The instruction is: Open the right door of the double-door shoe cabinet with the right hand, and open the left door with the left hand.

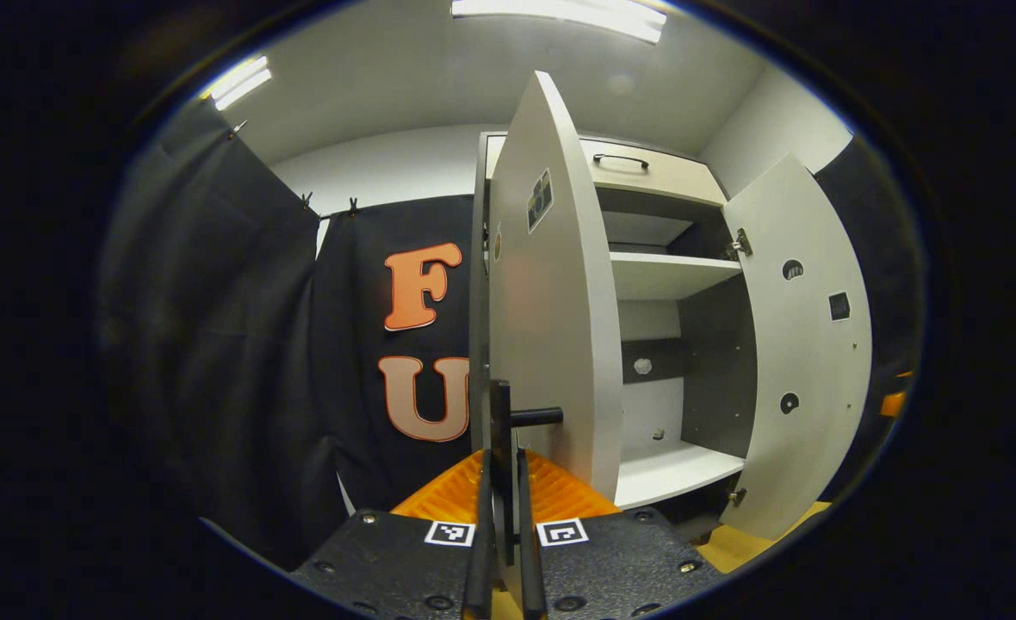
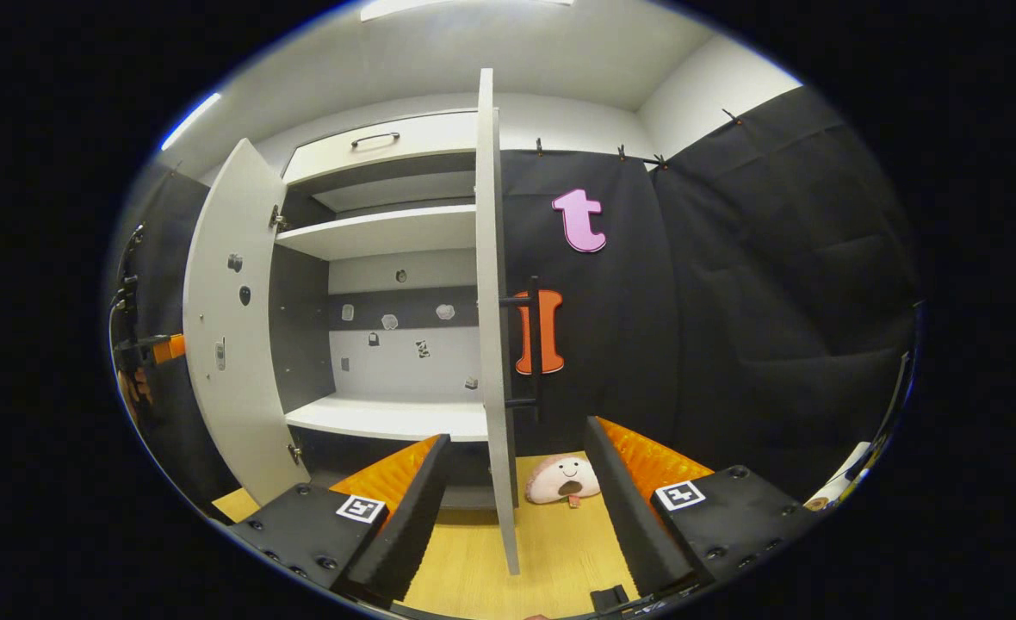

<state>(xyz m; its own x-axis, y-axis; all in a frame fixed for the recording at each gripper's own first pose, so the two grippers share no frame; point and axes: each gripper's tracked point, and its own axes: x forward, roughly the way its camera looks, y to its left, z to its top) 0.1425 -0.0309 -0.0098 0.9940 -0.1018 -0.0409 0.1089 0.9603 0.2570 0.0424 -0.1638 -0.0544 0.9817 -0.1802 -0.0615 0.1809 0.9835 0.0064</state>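
In the left gripper view, our left gripper (image 1: 505, 517) has its fingers drawn close around the bar handle (image 1: 503, 430) of the left door (image 1: 551, 301), which stands swung out edge-on toward us. The fingers look pressed on the handle's lower end. The right door (image 1: 805, 344) hangs wide open too, so the cabinet (image 1: 672, 275) shows its shelves. We judge that the risk here is overswing: pulling further could strain the hinges, or the narrow bar could slip out of the grip if the gripper twists. A square marker sits on the door's inner face; we cannot read any writing on it.

In the right gripper view, our right gripper (image 2: 517, 508) is spread wide and holds nothing, with the edge of the right door (image 2: 495, 344) standing between its fingers and the handle (image 2: 534, 340) above. We judge that a forward push could knock this door back toward shut. A plush toy (image 2: 562, 480) lies on the floor (image 2: 551, 551) just behind the door and could be bumped. We see no brand or legible writing.
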